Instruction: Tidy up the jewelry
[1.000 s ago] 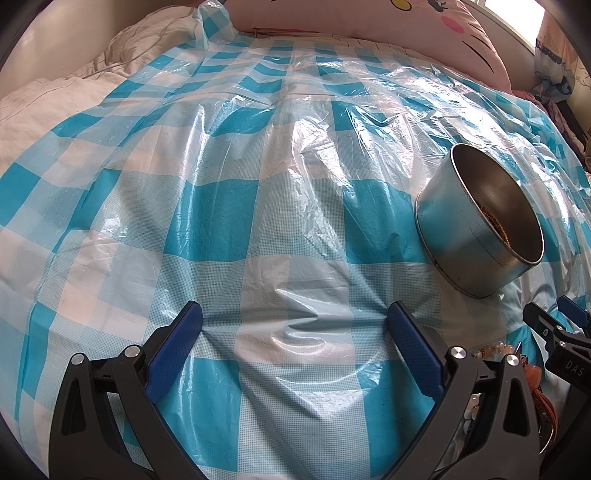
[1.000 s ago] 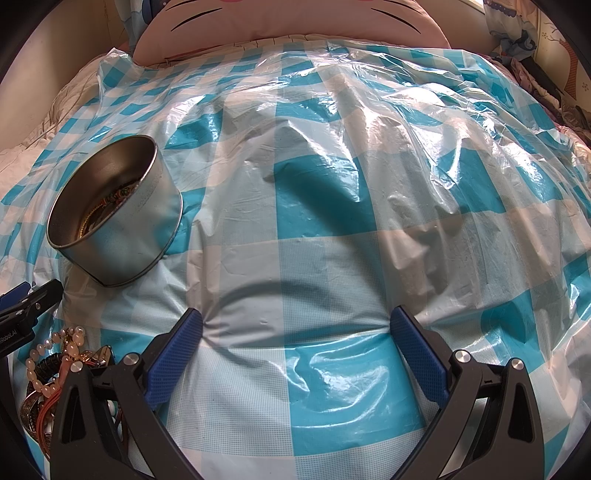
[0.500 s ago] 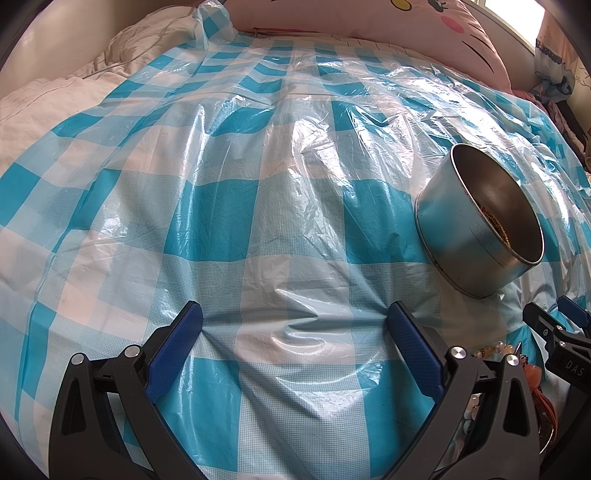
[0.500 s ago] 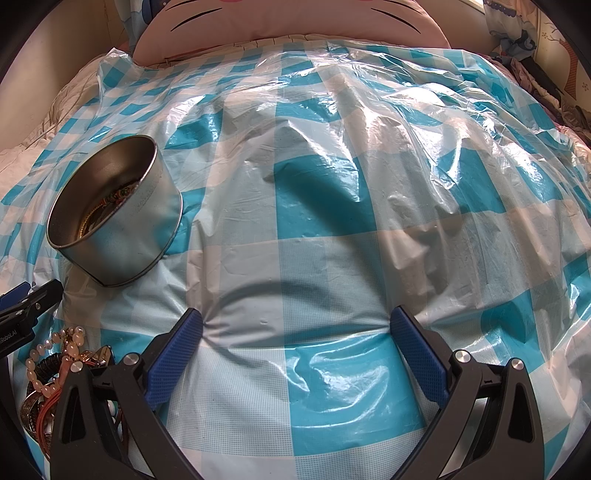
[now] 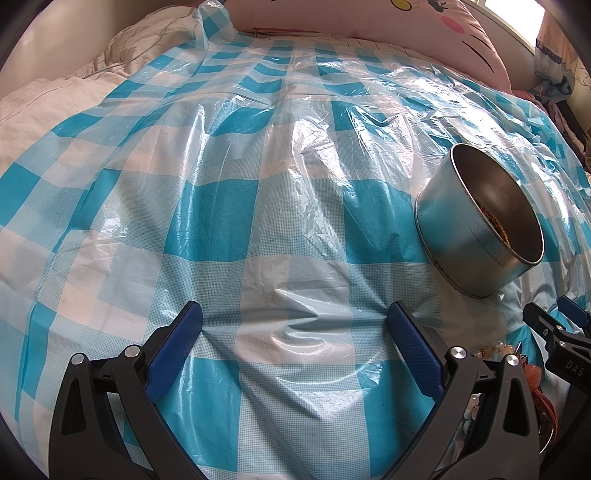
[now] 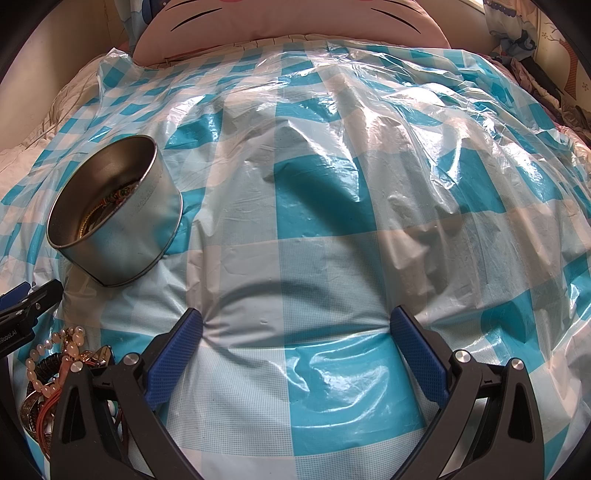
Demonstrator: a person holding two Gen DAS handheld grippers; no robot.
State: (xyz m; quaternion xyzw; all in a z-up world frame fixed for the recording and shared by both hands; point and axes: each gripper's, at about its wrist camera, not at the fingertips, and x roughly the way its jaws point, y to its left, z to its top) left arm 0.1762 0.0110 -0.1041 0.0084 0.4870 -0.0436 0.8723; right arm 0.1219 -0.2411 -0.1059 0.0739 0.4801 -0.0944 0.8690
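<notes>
Jaws wide apart and empty on both my left gripper (image 5: 294,326) and right gripper (image 6: 296,325), I judge the next pick is the bead bracelets (image 6: 55,354) for the tin (image 6: 122,236).

Bed (image 5: 55,122) with pale bedding, overlaid by a crinkled blue-and-white checked plastic sheet (image 5: 295,206). On the sheet: a round metal tin (image 6: 122,229), open-topped, tilted, some jewelry inside; near it a loose heap of jewelry (image 6: 48,373) including a pale bead strand. Pink cat-face pillow (image 6: 295,18) at the bed's far end.
</notes>
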